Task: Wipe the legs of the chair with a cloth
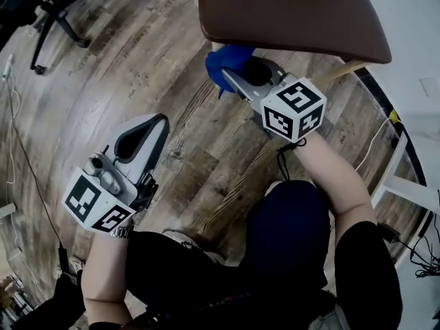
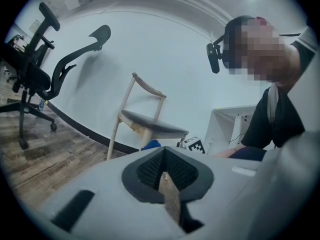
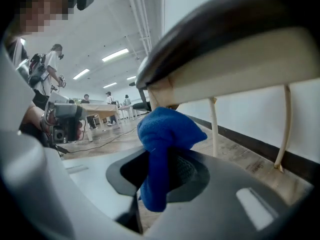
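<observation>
Closest to my head cam is the operator's knee in dark trousers [image 1: 289, 232], with a bare forearm running up on each side of it. Left gripper [image 1: 152, 126] hangs over the grey-brown wood plank floor [image 1: 172, 67], well apart from the chair. Its own view shows the jaws closed together with nothing between them, just a sliver of floor through the pad gap. Right gripper [image 1: 232, 75] is clamped on a crumpled blue fleece cloth [image 3: 167, 134]: a wad is bunched above the jaws and a tail hangs down between the pads. From above, the cloth sits tucked just under the near edge of the brown seat of the pale-legged wooden chair [image 1: 289, 12]. In the right gripper view the wad is right at the top of the nearest pale wooden leg [image 3: 151, 98], where it joins the seat underside. I cannot tell if it actually touches the leg. Two thinner pale legs [image 3: 214, 126] stand beyond it, in front of a white wall [image 3: 250, 109] with dark skirting. Black office chair [image 1: 58, 16] is well apart, top left. White table frame [image 1: 405, 184] sits at the right edge, with loose cables [image 1: 419, 253] on the floor beside it.
</observation>
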Demonstrator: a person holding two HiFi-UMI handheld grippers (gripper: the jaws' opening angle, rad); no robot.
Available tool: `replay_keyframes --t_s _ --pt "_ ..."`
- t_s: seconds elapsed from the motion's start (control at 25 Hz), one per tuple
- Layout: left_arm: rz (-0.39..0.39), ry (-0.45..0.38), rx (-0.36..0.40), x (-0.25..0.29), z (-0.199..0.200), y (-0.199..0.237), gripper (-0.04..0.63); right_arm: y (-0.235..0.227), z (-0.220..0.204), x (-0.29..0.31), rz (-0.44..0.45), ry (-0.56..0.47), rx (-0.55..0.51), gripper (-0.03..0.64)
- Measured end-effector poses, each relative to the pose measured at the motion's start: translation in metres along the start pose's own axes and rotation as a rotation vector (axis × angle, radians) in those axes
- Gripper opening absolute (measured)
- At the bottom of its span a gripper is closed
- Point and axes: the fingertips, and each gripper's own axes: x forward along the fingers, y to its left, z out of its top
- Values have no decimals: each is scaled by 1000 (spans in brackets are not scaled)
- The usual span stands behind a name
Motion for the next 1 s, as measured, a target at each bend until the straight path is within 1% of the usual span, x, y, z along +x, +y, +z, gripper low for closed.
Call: replay_keyframes --t_s 0.12,0.2,0.28,0.44,0.64,0.84,1.0 --pt "10 5 -5 -4 -2 4 5 -10 -30 14 8 28 19 89" --pt "20 11 -12 -9 -4 7 5 -18 -56 21 5 67 48 89" --pt "32 14 -23 -13 -6 12 5 -27 -88 30 -1 121 73 89" --pt "48 12 -49 -19 -7 21 5 -44 -154 50 -30 257 85 89" --pt "74 34 -56 -29 -12 27 5 -59 -218 69 -64 403 104 89" --pt "106 53 -66 -45 -14 41 5 -68 -256 82 -96 500 127 89" --pt "126 56 -70 -54 -18 46 5 -71 -269 86 -117 518 140 91"
